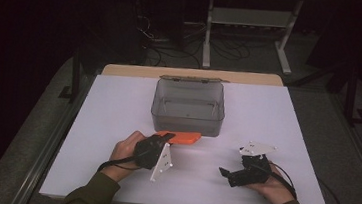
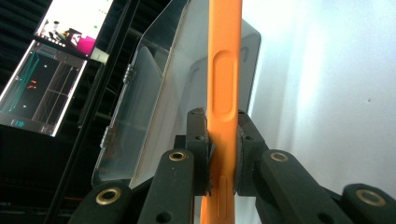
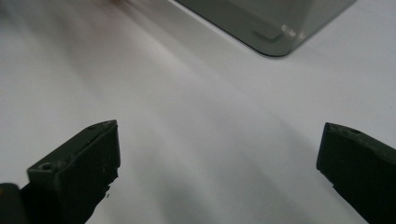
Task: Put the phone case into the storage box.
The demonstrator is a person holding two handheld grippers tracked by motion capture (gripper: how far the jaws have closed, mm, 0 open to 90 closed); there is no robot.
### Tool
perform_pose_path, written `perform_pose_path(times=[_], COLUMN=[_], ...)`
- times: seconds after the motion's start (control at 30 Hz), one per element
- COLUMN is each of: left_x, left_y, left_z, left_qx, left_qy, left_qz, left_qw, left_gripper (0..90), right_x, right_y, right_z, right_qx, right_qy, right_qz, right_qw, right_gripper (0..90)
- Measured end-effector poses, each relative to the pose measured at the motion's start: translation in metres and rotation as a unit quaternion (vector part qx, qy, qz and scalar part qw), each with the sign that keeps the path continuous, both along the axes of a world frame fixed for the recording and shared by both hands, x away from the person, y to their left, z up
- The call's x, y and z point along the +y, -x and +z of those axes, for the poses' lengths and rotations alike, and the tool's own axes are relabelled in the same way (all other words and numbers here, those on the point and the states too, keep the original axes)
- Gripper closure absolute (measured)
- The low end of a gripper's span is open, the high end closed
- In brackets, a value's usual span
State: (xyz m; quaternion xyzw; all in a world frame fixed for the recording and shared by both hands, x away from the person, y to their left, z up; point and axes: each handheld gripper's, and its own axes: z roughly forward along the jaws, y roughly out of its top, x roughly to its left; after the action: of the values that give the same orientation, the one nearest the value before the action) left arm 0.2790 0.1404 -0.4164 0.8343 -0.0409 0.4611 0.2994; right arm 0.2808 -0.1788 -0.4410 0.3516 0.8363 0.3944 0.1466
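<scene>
The flat orange plastic case with moulded side buttons (image 1: pixel 181 137), shaped like a phone cover, sits pinched edge-on between the pads of the left gripper (image 2: pixel 223 151), whose jaws are clamped firmly on its two faces; in the high view it is held just above the white bench (image 1: pixel 118 106), directly in front of the near wall of the clear smoky-grey plastic box with its hinged lid folded back (image 1: pixel 188 105). Judged from this, the pick-up is done and the placing is left: the case is outside the box, which looks bare inside, so it apparently has yet to be lifted over the near rim and released. The right gripper (image 3: pixel 219 163) rests idle in the person's hand on the bench to the right, its jaws spread wide with nothing between them, a corner of the box ahead of it. No brand, label or writing can be read on the case, the box or the grippers; a lit monitor (image 2: pixel 51 70) off the bench carries coloured graphics too small to make out.
</scene>
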Motion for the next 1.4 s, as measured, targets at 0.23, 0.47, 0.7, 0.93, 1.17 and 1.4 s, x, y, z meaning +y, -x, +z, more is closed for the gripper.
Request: perform_pose_path(times=[0.23,0.47,0.7,0.93,1.17,1.4], left_x=[0.001,0.005,0.008,0.011,0.016,0.020], left_y=[-0.002,-0.006,-0.009,-0.013,-0.018,-0.020], left_z=[0.001,0.004,0.006,0.007,0.009,0.010], left_qx=[0.013,0.040,0.063,0.098,0.129,0.153], left_qy=[0.013,0.036,0.057,0.079,0.109,0.133], left_qz=[0.004,0.012,0.015,0.018,0.022,0.026], left_qw=[0.9998,0.9984,0.9963,0.9919,0.9854,0.9788], left_gripper=[79.3,79.3,79.3,79.3,79.3,79.3], right_x=[0.000,0.000,0.000,0.001,0.001,0.000], right_y=[0.000,0.001,0.000,0.001,0.001,0.001], right_z=[0.000,0.000,0.000,0.000,0.000,0.000], right_qx=[-0.001,-0.002,-0.002,-0.002,-0.001,-0.001], right_qy=[0.000,0.000,0.001,0.001,0.001,0.001], right_qz=[0.000,-0.001,0.001,0.002,0.002,0.002], right_qw=[1.0000,1.0000,1.0000,1.0000,1.0000,1.0000], right_gripper=[0.0,0.0,0.0,0.0,0.0,0.0])
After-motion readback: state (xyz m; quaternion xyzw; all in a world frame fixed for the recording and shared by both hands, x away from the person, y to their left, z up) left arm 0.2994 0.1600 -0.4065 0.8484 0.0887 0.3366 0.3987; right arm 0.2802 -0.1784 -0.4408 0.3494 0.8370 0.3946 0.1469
